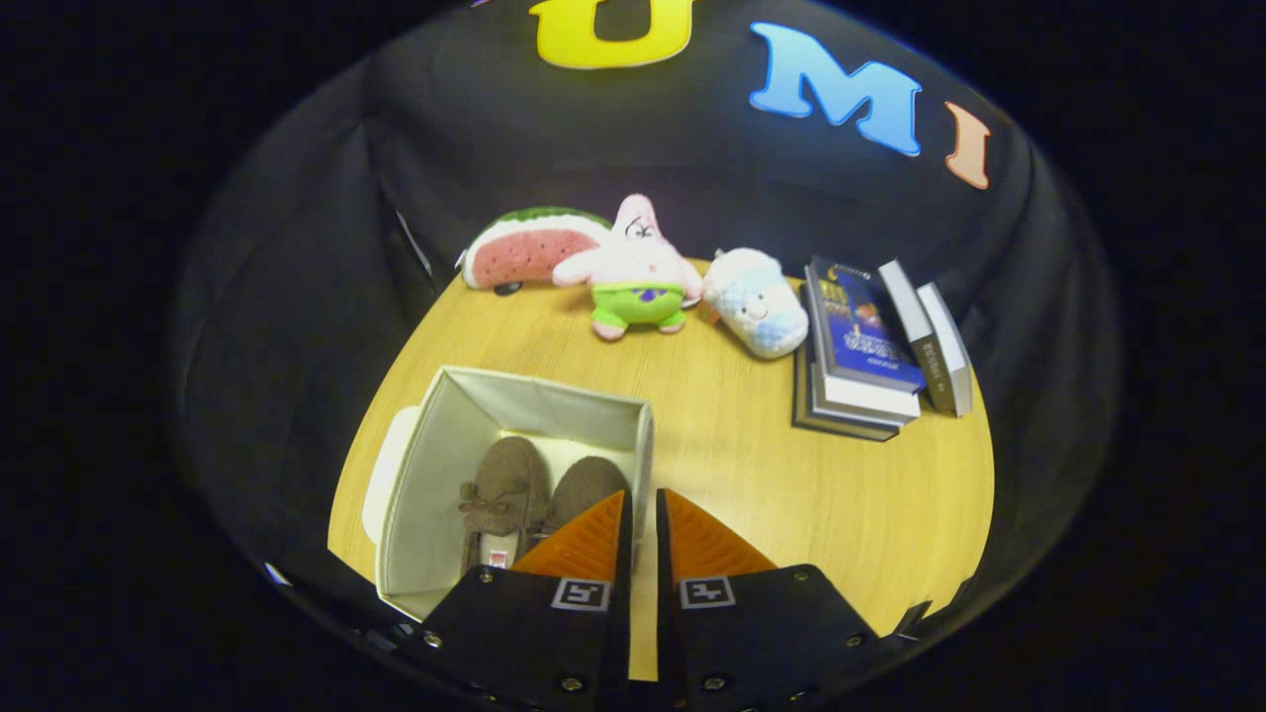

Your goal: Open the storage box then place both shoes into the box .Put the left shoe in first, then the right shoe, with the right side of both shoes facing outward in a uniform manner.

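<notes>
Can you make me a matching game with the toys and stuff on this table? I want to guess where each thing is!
Things:
1. brown shoes
2. watermelon plush
3. blue book
4. gripper

Places:
A. on top of the book stack
B. jaws nearly shut, empty, over the box's near right wall
C. inside the open white box
D. at the table's far edge, beside the pink star plush

Pairs: 1-C, 2-D, 3-A, 4-B

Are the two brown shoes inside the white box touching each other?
Touching. In the gripper view the left shoe and right shoe lie side by side in the box, sides pressed together with no gap. The gripper is nearly closed, holding nothing.
</notes>
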